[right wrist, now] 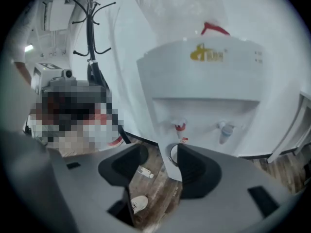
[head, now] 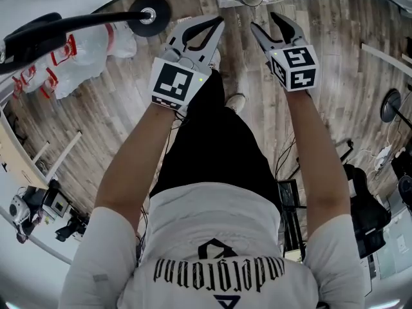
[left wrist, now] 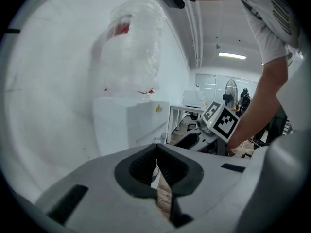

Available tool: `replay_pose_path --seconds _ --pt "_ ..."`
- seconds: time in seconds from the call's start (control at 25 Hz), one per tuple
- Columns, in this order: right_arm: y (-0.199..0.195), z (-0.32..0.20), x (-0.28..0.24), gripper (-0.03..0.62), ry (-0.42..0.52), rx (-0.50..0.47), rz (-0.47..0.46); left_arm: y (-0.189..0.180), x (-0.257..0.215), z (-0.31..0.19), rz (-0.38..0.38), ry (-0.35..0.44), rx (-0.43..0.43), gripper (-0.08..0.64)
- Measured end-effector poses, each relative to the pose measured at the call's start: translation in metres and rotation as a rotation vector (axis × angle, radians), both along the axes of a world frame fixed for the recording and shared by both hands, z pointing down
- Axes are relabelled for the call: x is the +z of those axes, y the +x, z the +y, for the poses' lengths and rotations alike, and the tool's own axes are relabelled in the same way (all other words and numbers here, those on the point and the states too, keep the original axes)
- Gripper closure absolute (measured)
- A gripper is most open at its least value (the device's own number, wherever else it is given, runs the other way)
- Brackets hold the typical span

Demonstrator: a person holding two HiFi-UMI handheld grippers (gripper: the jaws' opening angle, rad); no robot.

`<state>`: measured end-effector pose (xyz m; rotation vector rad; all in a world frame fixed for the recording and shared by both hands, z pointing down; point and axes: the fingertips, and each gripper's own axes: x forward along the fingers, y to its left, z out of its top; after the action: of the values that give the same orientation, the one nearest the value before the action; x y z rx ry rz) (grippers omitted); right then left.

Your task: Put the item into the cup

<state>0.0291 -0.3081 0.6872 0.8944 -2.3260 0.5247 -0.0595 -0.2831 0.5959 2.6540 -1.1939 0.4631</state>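
1. A white water dispenser (right wrist: 204, 81) stands straight ahead of the right gripper (right wrist: 160, 152). It carries a clear bottle (right wrist: 180, 6) on top and has a red tap (right wrist: 180, 126) and a blue tap (right wrist: 223, 128) on its front.
2. A black coat stand (right wrist: 90, 28) rises ahead and to the left of that gripper.
3. A wood-plank floor (head: 335, 37) lies beneath it.
4. Plastic bags (head: 90, 53) with red print lie left of the left gripper (head: 215, 24).
5. A pedestal fan (left wrist: 231, 89) stands far ahead and to the right of that gripper.

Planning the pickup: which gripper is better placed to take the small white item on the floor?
Right gripper: open, with the item framed between its jaws in its view. The left gripper is shut.
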Motion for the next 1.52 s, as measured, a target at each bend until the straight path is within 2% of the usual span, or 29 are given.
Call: replay_pose_path --seconds 0.08,0.16,0.28,0.48,0.8,1.04,1.24,1.36,1.52 --pt "0.006 0.018 -0.030 0.362 0.029 -0.014 -0.016 0.004 -0.019 0.018 0.003 0.000 -0.015 0.551" --pt "0.015 0.037 -0.064 0.408 0.060 -0.024 -0.032 0.008 -0.044 0.036 0.018 0.004 -0.043 0.551" --pt "0.030 0.061 -0.122 0.453 0.127 -0.031 -0.074 0.013 -0.090 0.060 0.045 0.035 -0.078 0.552" --pt "0.056 0.104 -0.214 0.528 0.231 -0.048 -0.157 0.053 -0.161 0.108 0.060 0.107 -0.010 0.552" --pt "0.098 0.185 -0.346 0.585 0.389 -0.032 -0.229 0.095 -0.256 0.177 0.082 0.176 0.023 0.552" --pt "0.112 0.230 -0.409 0.586 0.465 -0.036 -0.276 0.097 -0.316 0.208 0.128 0.229 -0.004 0.552" --pt "0.111 0.260 -0.444 0.586 0.514 -0.052 -0.308 0.095 -0.346 0.234 0.140 0.269 -0.024 0.553" --pt "0.110 0.268 -0.458 0.587 0.529 -0.057 -0.314 0.096 -0.360 0.249 0.138 0.277 0.006 0.554" --pt "0.103 0.284 -0.474 0.588 0.542 -0.067 -0.328 0.081 -0.383 0.270 0.187 0.263 -0.002 0.554"
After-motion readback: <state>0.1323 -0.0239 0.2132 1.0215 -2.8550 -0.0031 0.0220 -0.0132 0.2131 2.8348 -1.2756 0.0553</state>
